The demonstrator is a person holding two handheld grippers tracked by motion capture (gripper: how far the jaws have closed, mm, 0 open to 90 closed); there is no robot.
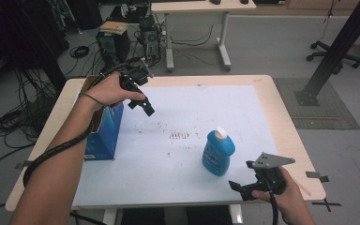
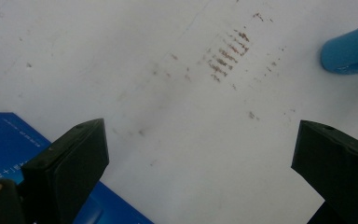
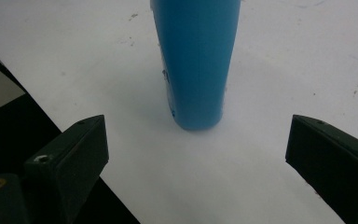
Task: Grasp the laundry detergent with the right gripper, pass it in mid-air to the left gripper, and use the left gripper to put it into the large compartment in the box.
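The smooth plastic bottle (image 3: 196, 65) looked light but slippery, best gripped mid-body by the right claw (image 3: 196, 158), whose jaws gaped empty.

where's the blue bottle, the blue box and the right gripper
blue bottle (image 1: 218, 157): high view, middle of its body.
blue box (image 1: 107, 133): high view, its front side wall.
right gripper (image 1: 238, 189): high view, midway between its two open fingertips.

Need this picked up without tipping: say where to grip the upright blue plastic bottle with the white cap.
Grip the blue plastic bottle low on its body, from the near side with the right tool, whose open jaws already face it; the narrow edge fits between them.
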